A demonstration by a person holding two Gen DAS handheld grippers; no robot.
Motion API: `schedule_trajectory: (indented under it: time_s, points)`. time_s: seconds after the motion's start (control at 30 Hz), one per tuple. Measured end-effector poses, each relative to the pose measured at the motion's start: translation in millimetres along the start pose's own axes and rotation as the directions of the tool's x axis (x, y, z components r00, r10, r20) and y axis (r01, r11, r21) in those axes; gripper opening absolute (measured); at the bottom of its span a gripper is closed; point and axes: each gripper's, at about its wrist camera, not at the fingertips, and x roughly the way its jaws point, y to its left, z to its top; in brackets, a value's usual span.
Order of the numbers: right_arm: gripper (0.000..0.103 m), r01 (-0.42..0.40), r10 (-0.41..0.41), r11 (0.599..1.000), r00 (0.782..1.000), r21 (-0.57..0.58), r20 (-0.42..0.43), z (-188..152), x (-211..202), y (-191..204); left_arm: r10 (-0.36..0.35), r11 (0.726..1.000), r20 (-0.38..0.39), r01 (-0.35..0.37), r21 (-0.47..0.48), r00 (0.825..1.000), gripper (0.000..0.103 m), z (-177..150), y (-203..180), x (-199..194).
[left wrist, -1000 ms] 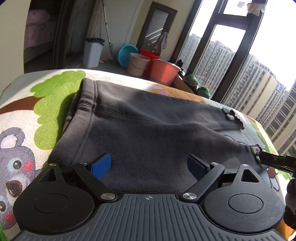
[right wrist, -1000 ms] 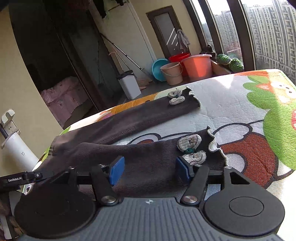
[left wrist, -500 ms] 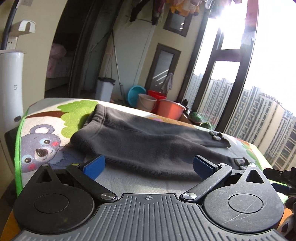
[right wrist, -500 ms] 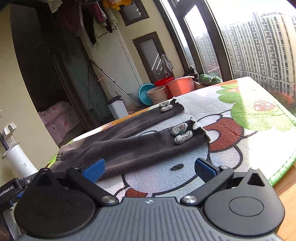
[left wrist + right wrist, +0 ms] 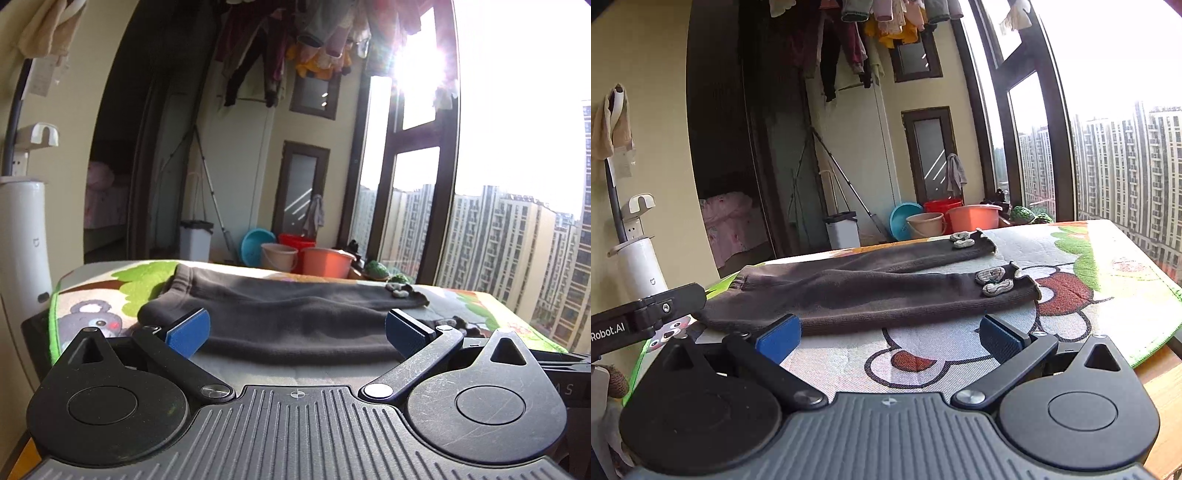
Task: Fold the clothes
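Dark grey children's trousers [image 5: 886, 288] lie flat on a cartoon-print mat [image 5: 1089, 280], waistband to the left, both legs stretched to the right. Knitted bow trims [image 5: 993, 282] sit near the frilled cuffs. My right gripper [image 5: 888, 338] is open and hovers over the mat just in front of the near leg, touching nothing. In the left wrist view the trousers [image 5: 295, 317] fill the middle, with the waistband [image 5: 184, 284] far left. My left gripper [image 5: 297, 332] is open too, its blue pads [image 5: 188, 330] wide apart in front of the cloth. The left gripper's body [image 5: 646, 314] shows at the left of the right wrist view.
A white cylindrical appliance [image 5: 22, 243] stands at the mat's left edge. Beyond the far edge sit plastic buckets [image 5: 960, 219], a blue basin [image 5: 905, 219] and a bin [image 5: 844, 230]. Laundry hangs overhead. A wooden table edge [image 5: 1160, 384] shows at the lower right.
Both grippers let go of the trousers, opened wide and drew back toward the near edge. Their views tilted up, so more of the room shows. The trousers stay flat on the mat.
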Motion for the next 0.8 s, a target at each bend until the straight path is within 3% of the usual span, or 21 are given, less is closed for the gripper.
schedule_trajectory:
  time_s: [0.07,0.17,0.33,0.63,0.8]
  points:
    - [0.103,0.004,-0.004,1.0,1.0,-0.005,0.006,0,-1,2,0.002,1.0,-0.038,-0.002,0.0,0.999,0.103,-4,2,6]
    - [0.103,0.021,-0.02,0.999,0.999,0.036,-0.028,0,5,-5,0.034,0.999,-0.171,-0.037,-0.011,0.985,0.103,-16,8,28]
    - [0.103,0.043,-0.039,0.992,0.998,0.122,-0.039,-1,6,-17,0.025,0.996,-0.153,-0.039,-0.085,0.988,0.103,-21,18,26]
    - [0.103,0.066,-0.064,0.996,0.997,0.059,-0.044,-2,11,-11,0.034,0.993,-0.155,-0.016,0.115,0.987,0.103,-30,-9,27]
    - [0.103,0.07,-0.068,0.997,0.997,0.045,-0.044,-3,11,-9,0.041,0.992,-0.168,-0.02,0.125,0.985,0.103,-31,-9,29]
